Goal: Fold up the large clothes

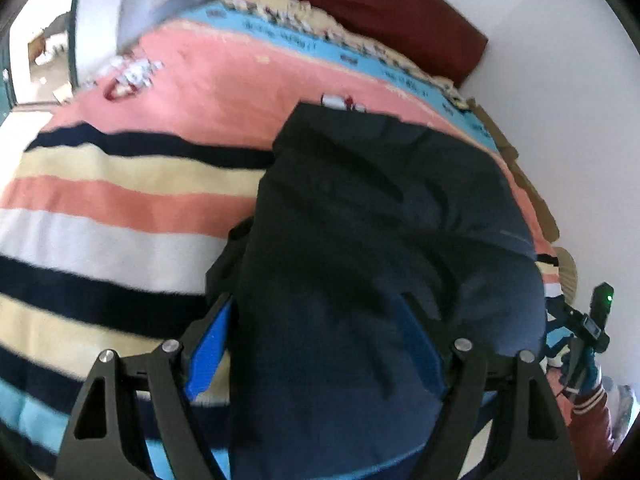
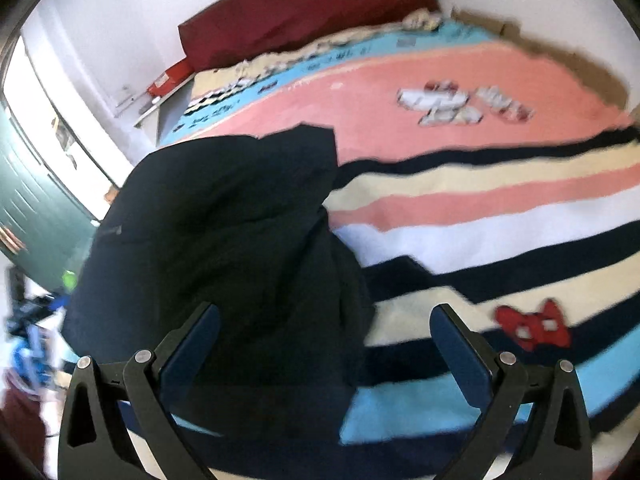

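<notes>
A large dark navy garment [image 1: 380,248] lies in a long heap on the striped bedspread [image 1: 120,184]. My left gripper [image 1: 316,312] is open, its blue-padded fingers [image 1: 212,344] wide apart, and the cloth's near end lies between and over them. In the right wrist view the same garment [image 2: 224,248] fills the left and centre. My right gripper [image 2: 324,328] is open, its fingers [image 2: 452,340] spread over the garment's near right edge and the bedspread [image 2: 500,208]. The other gripper [image 1: 592,320] shows at the left wrist view's right edge.
A dark red headboard [image 1: 384,12] stands against the white wall at the far end of the bed. A red bow print [image 2: 532,326] is on the spread near my right finger. A green door [image 2: 36,220] and floor clutter [image 2: 28,332] lie left of the bed.
</notes>
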Tool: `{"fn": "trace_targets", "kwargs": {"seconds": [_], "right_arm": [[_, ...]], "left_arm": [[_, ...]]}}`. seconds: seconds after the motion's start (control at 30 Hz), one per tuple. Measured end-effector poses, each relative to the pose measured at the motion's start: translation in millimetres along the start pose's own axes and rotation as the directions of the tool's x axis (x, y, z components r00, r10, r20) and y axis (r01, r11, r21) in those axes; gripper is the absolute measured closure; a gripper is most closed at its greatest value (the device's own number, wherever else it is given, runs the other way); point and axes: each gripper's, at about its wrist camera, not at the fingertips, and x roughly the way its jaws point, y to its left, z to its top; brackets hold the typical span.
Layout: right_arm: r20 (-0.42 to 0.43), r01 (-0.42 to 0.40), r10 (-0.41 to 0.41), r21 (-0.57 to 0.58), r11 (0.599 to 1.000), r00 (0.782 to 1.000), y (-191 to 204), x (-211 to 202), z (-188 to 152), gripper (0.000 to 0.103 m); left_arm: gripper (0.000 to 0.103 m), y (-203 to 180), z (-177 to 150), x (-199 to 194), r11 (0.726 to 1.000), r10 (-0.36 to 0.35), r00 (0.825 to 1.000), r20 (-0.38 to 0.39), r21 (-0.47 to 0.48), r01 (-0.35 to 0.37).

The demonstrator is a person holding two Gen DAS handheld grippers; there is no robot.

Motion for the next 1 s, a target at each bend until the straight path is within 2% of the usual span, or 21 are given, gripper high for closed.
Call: {"fn": "trace_targets", "kwargs": {"seconds": [0.17, 0.33, 0.47, 0.53, 0.63, 0.7, 0.77, 0.83, 0.9, 1.0], "right_arm": [[-0.13, -0.074, 0.081, 0.053, 0.996, 0.988, -9.6, 52.2, 16.7, 0.001], [-0.229, -0.213, 0.238, 0.131, 0.968, 0.944, -15.8, 99.3, 20.1, 0.001], [-0.255, -0.275, 0.318, 0.188, 0.943, 0.913, -22.2, 120.2, 15.1, 0.001], [-0.266, -0.302, 0.35, 0.208, 0.93, 0.898, -21.4, 127.3, 9.3, 0.001], [-0.277, -0.344, 0.401, 0.234, 0.909, 0.873, -17.5, 131.3, 3.8, 0.001], [-0.284, -0.378, 0.434, 0.233, 0.896, 0.855, -13.4, 133.5, -0.5, 0.001], [-0.287, -0.398, 0.454, 0.234, 0.887, 0.843, -12.8, 136.7, -3.7, 0.0], [-0.284, -0.409, 0.466, 0.238, 0.881, 0.838, -12.4, 142.0, -4.2, 0.0], [-0.28, -0.41, 0.467, 0.24, 0.88, 0.839, -11.1, 147.9, -3.0, 0.0], [-0.26, -0.415, 0.472, 0.245, 0.876, 0.842, -8.4, 154.4, -3.1, 0.0]], "left_arm": [[0.024, 25.8, 17.3, 33.6, 0.988, -0.138, 0.988, -0.063, -0.074, 0.133], [0.016, 45.3, 19.3, 56.9, 0.962, -0.262, 0.958, -0.118, -0.108, 0.25], [0.012, 53.8, 6.5, 65.2, 0.94, -0.331, 0.939, -0.095, -0.119, 0.32], [0.012, 59.9, -1.8, 69.0, 0.92, -0.377, 0.923, -0.07, -0.143, 0.365], [0.012, 66.0, -18.0, 71.5, 0.874, -0.456, 0.889, -0.042, -0.207, 0.439], [0.012, 62.7, -26.1, 71.3, 0.855, -0.489, 0.872, -0.042, -0.222, 0.469], [0.008, 56.7, -29.8, 73.5, 0.852, -0.496, 0.867, -0.05, -0.218, 0.475], [0.0, 49.7, -28.1, 79.6, 0.858, -0.49, 0.87, -0.059, -0.211, 0.469], [0.0, 45.6, -24.7, 87.4, 0.863, -0.479, 0.876, -0.062, -0.214, 0.457], [0.0, 41.6, -26.1, 88.7, 0.87, -0.46, 0.888, -0.02, -0.21, 0.446]]}}
